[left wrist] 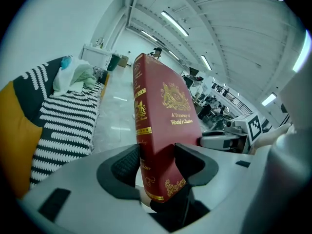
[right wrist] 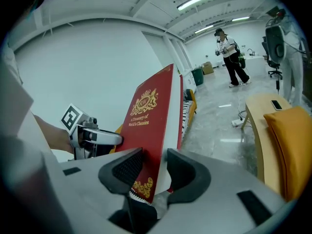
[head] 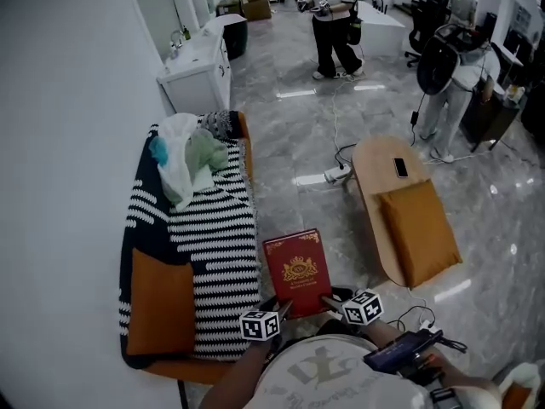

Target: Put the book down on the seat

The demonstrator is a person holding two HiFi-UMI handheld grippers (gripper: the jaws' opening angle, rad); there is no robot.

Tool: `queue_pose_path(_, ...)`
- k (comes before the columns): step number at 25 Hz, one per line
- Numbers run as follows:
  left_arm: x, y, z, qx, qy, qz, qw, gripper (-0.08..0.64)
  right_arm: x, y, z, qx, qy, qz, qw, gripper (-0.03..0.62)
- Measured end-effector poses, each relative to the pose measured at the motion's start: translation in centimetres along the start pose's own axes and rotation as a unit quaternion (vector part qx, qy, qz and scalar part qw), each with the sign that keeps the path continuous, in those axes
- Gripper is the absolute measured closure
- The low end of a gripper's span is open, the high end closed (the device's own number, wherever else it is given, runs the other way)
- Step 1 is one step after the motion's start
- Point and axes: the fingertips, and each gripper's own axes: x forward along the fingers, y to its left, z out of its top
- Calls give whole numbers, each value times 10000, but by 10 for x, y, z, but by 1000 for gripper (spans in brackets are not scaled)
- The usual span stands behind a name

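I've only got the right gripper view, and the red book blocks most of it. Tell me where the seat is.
Observer: In the head view the striped seat lies left of the book, which overlaps its right edge.
Operator: Report what lies on that seat.
Observer: A heap of clothes at the far end, an orange cushion at the near end, and striped cover between them.
Operator: Now give me the left tool's grip.
Observer: The left tool is clamped on the book's bottom corner at the spine.
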Motion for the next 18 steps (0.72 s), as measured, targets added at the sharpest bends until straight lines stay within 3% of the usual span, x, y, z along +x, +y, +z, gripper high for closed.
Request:
queue_pose_path(5, 22, 3, 20, -63, 155, 51, 9998, 325, 9, -24, 15, 196, -41, 45, 9998, 422)
queue_pose_path(18, 90, 6, 112, 52, 168, 321, 9993, 325, 28, -108, 95, 240, -272, 327, 9988, 423)
